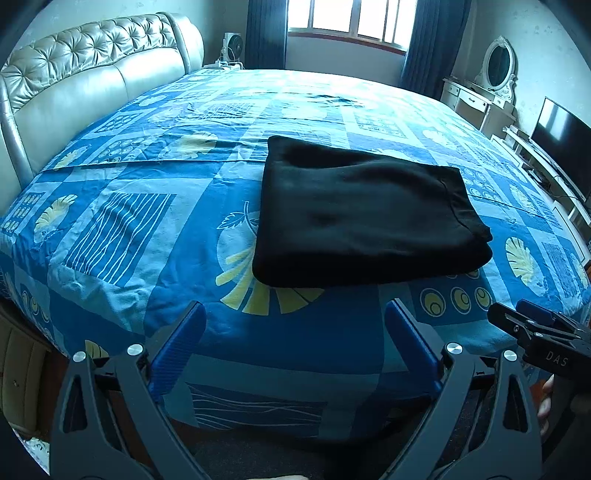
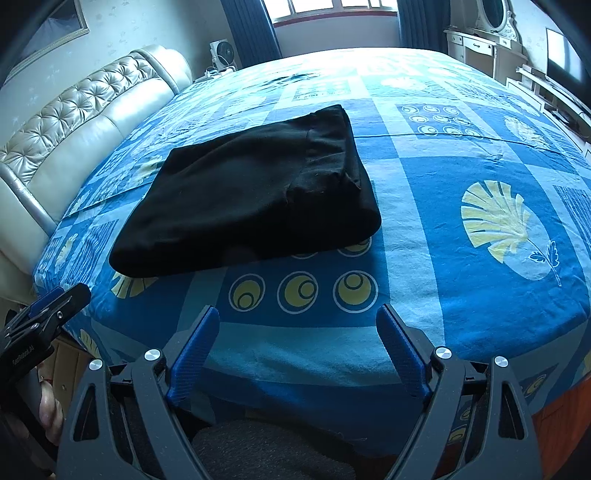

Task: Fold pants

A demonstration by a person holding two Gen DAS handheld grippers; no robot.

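Blue patterned bedspread (image 1: 147,229), folded black pants (image 1: 362,214), tufted headboard (image 1: 92,74), both grippers' fingers (image 1: 177,347) spread empty.

Both wrist views face the bed (image 1: 147,229) downward, sharing it.

pants (image 1: 365,214): plain black
bedspread (image 1: 147,229): blue patchwork, pale yellow shells, ringed circles, white stripes
headboard (image 1: 85,74): cream, tufted
curtains (image 1: 266,33): dark blue
gripper pads (image 1: 177,347): blue
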